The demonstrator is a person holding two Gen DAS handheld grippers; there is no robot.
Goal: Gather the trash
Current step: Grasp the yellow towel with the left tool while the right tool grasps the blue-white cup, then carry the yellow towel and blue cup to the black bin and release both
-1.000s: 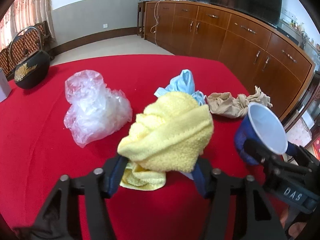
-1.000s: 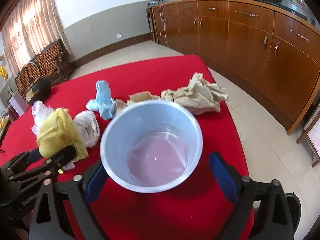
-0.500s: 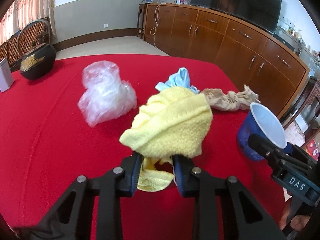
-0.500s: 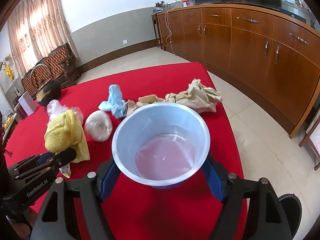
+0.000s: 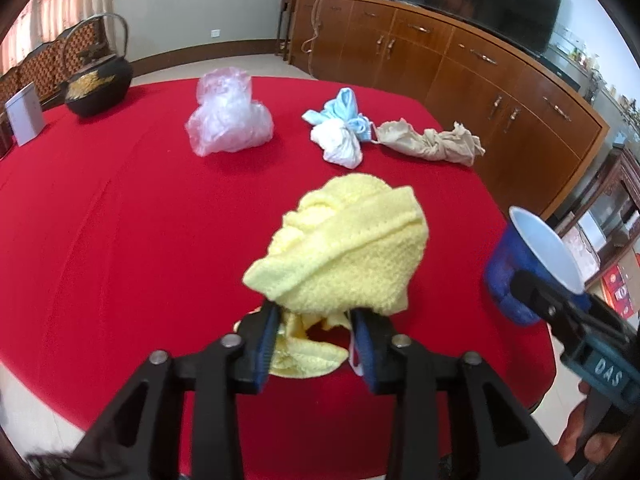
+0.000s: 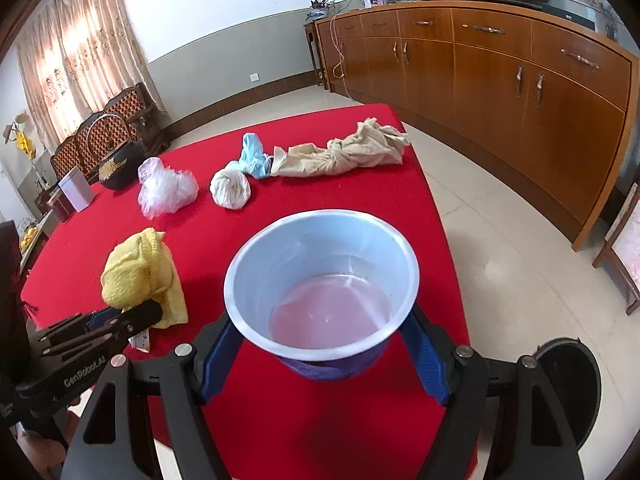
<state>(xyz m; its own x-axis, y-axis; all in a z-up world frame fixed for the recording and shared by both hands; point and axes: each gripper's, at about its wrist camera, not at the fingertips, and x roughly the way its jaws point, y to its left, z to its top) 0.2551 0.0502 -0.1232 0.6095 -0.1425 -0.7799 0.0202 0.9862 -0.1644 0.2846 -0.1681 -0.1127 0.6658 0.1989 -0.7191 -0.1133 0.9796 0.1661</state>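
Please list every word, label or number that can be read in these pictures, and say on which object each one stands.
"DAS": on the body of the right gripper, seen from the left wrist camera.
"GenRobot.AI": on the body of the left gripper, seen from the right wrist camera.
The red packages beside the table carry print too small to read.
The white box shows no readable text.

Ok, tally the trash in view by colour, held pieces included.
Yellow: 1, yellow cloth in left gripper
Blue: 2, blue cup in right gripper, light blue wad
White: 1, white bundle
Clear: 1, plastic bag
Beige: 1, beige rag
Total: 6
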